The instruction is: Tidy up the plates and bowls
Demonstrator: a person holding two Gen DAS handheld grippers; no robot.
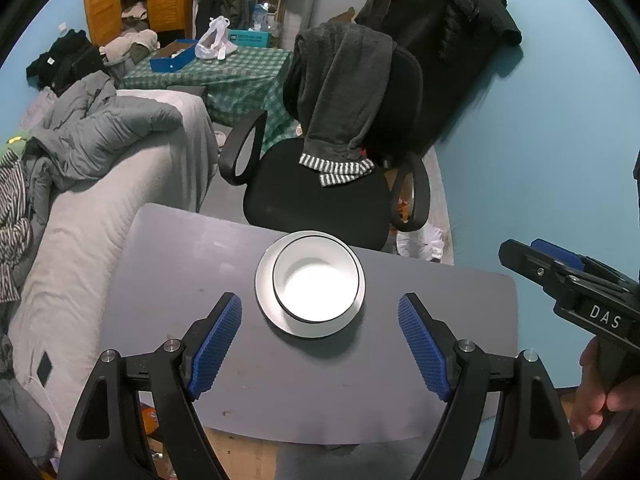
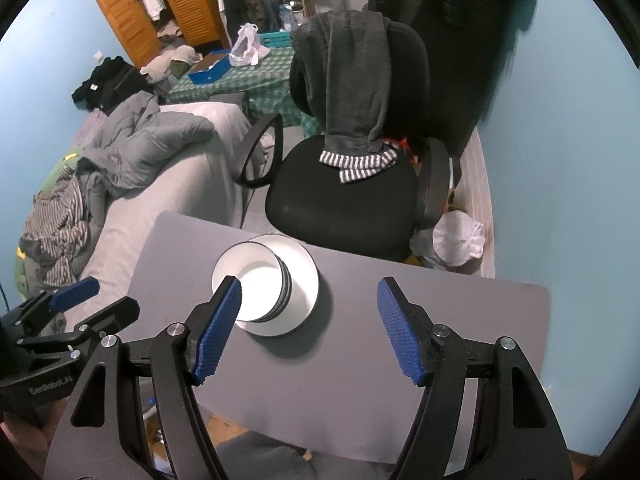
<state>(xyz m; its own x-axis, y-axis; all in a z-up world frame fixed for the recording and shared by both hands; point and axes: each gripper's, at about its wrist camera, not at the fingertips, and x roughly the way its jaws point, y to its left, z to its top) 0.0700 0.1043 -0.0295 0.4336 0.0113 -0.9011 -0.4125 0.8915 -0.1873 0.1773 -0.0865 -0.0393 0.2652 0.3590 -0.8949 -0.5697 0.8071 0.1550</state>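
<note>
A white bowl (image 1: pixel 318 286) with a dark rim sits on a white plate (image 1: pixel 267 300) near the far edge of the small grey table (image 1: pixel 180 280). In the right wrist view the bowl (image 2: pixel 260 286) looks like a stack of nested bowls on the plate (image 2: pixel 306 276). My left gripper (image 1: pixel 320 312) is open and empty, above the table just short of the plate. My right gripper (image 2: pixel 310 294) is open and empty, hovering to the plate's right; its body also shows in the left wrist view (image 1: pixel 568 276).
A black office chair (image 1: pixel 320 184) draped with a grey garment stands behind the table. A grey bed (image 1: pixel 100 200) with clothes lies to the left. The blue wall (image 1: pixel 540 140) is to the right. A white bag (image 2: pixel 460 240) sits on the floor.
</note>
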